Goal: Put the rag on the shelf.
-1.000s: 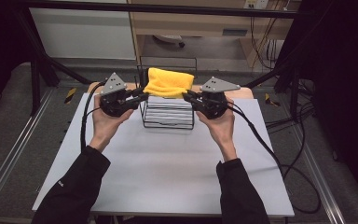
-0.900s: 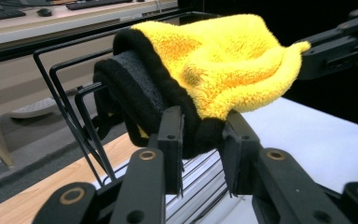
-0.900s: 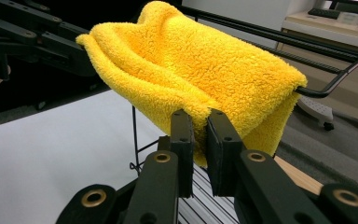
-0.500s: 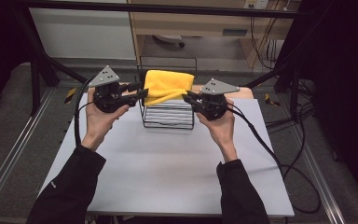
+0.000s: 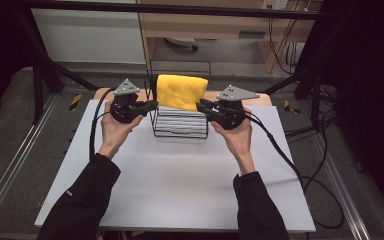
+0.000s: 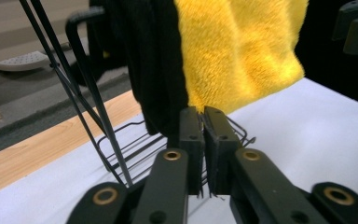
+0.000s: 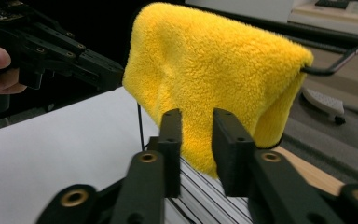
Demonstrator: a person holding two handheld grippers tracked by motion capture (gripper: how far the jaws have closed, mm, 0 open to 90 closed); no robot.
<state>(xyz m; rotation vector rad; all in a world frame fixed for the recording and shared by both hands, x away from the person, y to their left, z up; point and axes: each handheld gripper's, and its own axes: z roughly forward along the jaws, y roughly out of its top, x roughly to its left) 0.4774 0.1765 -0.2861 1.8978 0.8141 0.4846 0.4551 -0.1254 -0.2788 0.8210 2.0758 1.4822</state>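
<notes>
**Cloth draped on the wire rack, a gripper at each end**

Yellow fleecy cloth (image 5: 182, 92) hangs over the top bar of a black wire rack (image 5: 180, 125) that stands at the far middle of my white table (image 5: 180, 185). In my right gripper view the cloth (image 7: 214, 84) sags over the bar, its lower edge hanging just beyond my jaws. My right gripper (image 7: 196, 140) sits at the cloth's right end with a clear gap between its jaws and nothing in them. My left gripper (image 6: 203, 135) sits at the rack's left side, its jaws pressed almost together with only a thin slit; nothing is visibly caught there. The cloth (image 6: 242, 46) hangs just above and behind those tips. A strip of wooden board (image 6: 51, 154) shows past the table's far edge.
</notes>
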